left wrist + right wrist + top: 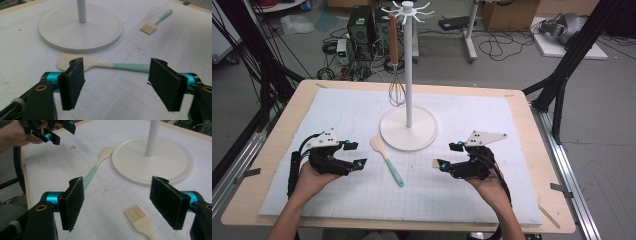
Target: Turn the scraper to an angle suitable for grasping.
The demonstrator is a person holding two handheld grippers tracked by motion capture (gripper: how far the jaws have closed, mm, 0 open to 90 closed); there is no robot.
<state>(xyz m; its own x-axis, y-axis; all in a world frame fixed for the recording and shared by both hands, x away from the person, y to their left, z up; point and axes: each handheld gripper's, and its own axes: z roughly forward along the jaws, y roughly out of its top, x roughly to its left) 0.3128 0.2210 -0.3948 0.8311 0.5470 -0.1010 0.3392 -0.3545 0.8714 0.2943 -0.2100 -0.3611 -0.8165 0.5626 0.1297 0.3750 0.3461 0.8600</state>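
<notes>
text: none legible | labels: none | numbers: none

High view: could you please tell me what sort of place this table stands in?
Probably a lab or workshop set up for recording, not a kitchen: loose cables and electronics boxes lie on the floor, black frame struts flank the table, and a gridded white mat covers it.

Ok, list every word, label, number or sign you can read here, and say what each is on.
None can be read.
Spatula: a small pale mark on its teal handle near the right jaw of the left gripper view, too blurred to read.
Mat: printed grid lines, no figures legible.
Cardboard box on the floor: no legible print.
</notes>
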